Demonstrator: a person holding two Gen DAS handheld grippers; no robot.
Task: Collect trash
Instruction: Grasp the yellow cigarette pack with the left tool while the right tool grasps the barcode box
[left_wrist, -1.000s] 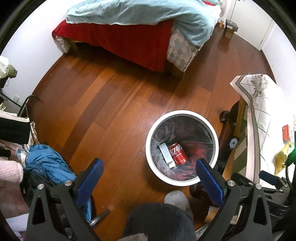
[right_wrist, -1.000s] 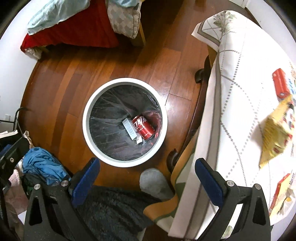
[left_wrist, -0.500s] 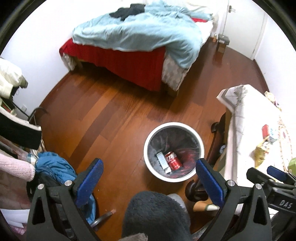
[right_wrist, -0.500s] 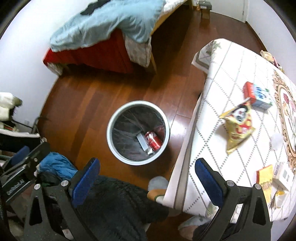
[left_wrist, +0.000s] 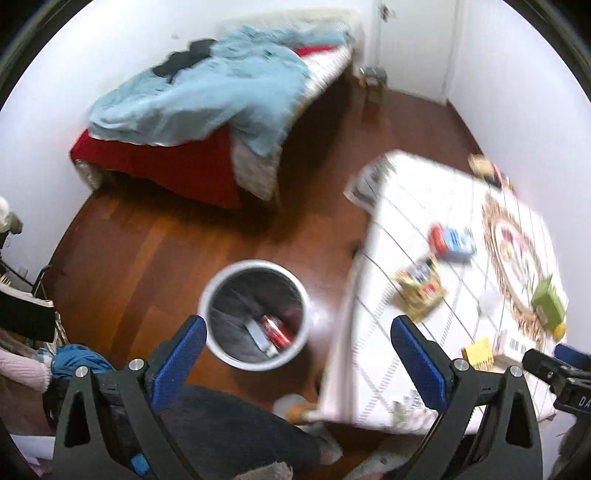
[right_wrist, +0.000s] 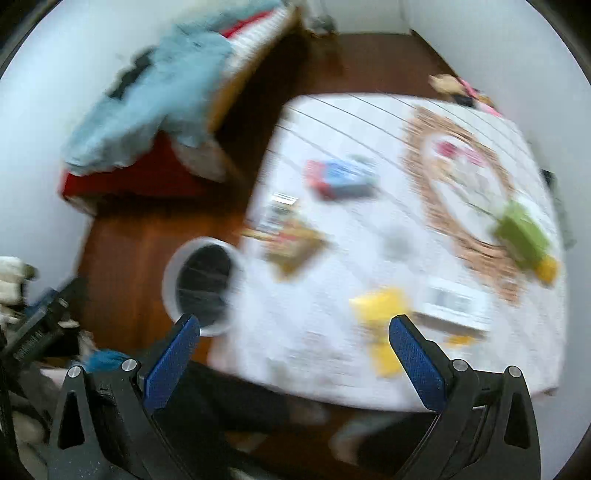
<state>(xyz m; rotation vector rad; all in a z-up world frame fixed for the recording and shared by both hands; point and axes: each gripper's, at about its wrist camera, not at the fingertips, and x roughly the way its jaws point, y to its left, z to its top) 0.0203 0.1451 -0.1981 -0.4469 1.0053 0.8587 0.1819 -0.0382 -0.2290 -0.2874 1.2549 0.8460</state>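
Observation:
A white round trash bin (left_wrist: 255, 314) stands on the wood floor beside the table; a red can (left_wrist: 277, 331) and a small white box (left_wrist: 260, 338) lie inside. The bin also shows in the right wrist view (right_wrist: 201, 286). On the white tablecloth (left_wrist: 391, 236) lie a yellow snack bag (left_wrist: 419, 288), a red-blue carton (left_wrist: 452, 242), a green box (left_wrist: 548, 304) and a yellow packet (right_wrist: 384, 317). My left gripper (left_wrist: 295, 354) is open and empty, high above the bin. My right gripper (right_wrist: 295, 356) is open and empty above the table's near edge. Both views are blurred.
A bed (left_wrist: 207, 110) with a light blue blanket stands at the back. Clothes are piled at the left (left_wrist: 79, 363). A white barcode box (right_wrist: 454, 304) lies on the table. The person's dark-clad legs (left_wrist: 236, 432) are below the grippers.
Both grippers have risen and swung right, from over the bin toward the table. The bin looks smaller and more of the tabletop shows. Both stay open and empty.

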